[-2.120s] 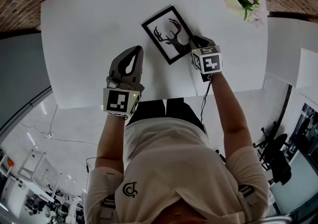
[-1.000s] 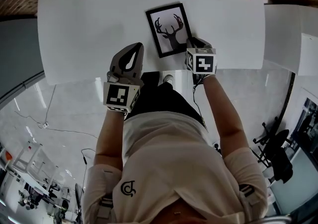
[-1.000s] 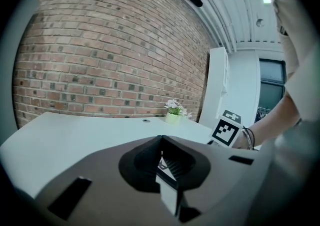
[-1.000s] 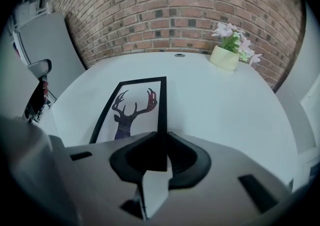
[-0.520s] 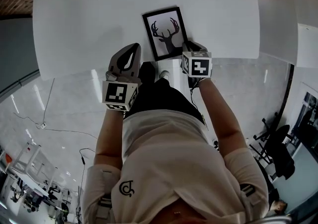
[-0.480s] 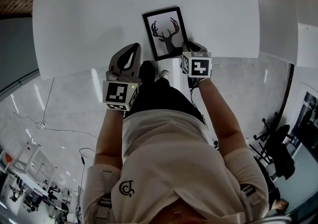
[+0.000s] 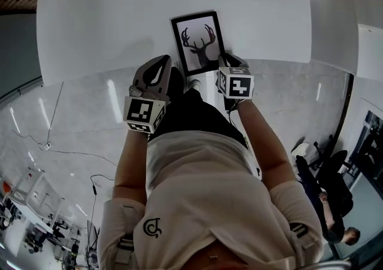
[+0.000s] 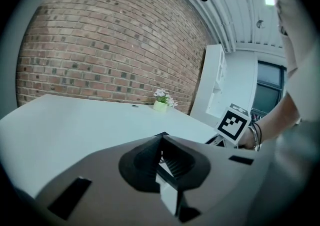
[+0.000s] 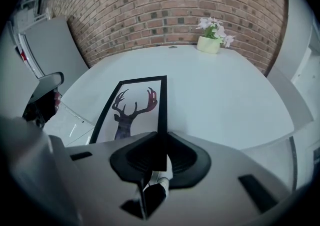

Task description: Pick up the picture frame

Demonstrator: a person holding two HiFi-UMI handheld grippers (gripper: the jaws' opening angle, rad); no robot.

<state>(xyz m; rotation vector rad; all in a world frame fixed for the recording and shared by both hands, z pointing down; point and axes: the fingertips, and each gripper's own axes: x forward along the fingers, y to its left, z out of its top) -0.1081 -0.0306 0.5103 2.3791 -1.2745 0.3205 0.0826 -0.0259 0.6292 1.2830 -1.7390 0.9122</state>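
1. Picture frame (image 7: 197, 43), a deer print, sits at the near edge of the bench (image 7: 102, 17). Its lower end overhangs the edge, and its long axis runs away from the person.
2. The right tongs (image 7: 226, 62) are clamped on the frame's right edge near the lower corner, so this hand would likely do the lifting.
3. The left tongs (image 7: 166, 62) are closed on nothing, just left of the frame.
4. Whether the frame rests on the bench or is already lifted clear is hard to tell. The gripped corner is hidden.

Place: open office or studio.
Walls: brick wall (image 9: 165, 14); white shelf (image 8: 214, 87).
Furniture: white counter (image 7: 119, 17); office chair (image 7: 338, 161).
Floor: pale and glossy (image 7: 72, 125).
Decor: potted flowers (image 9: 210, 39).
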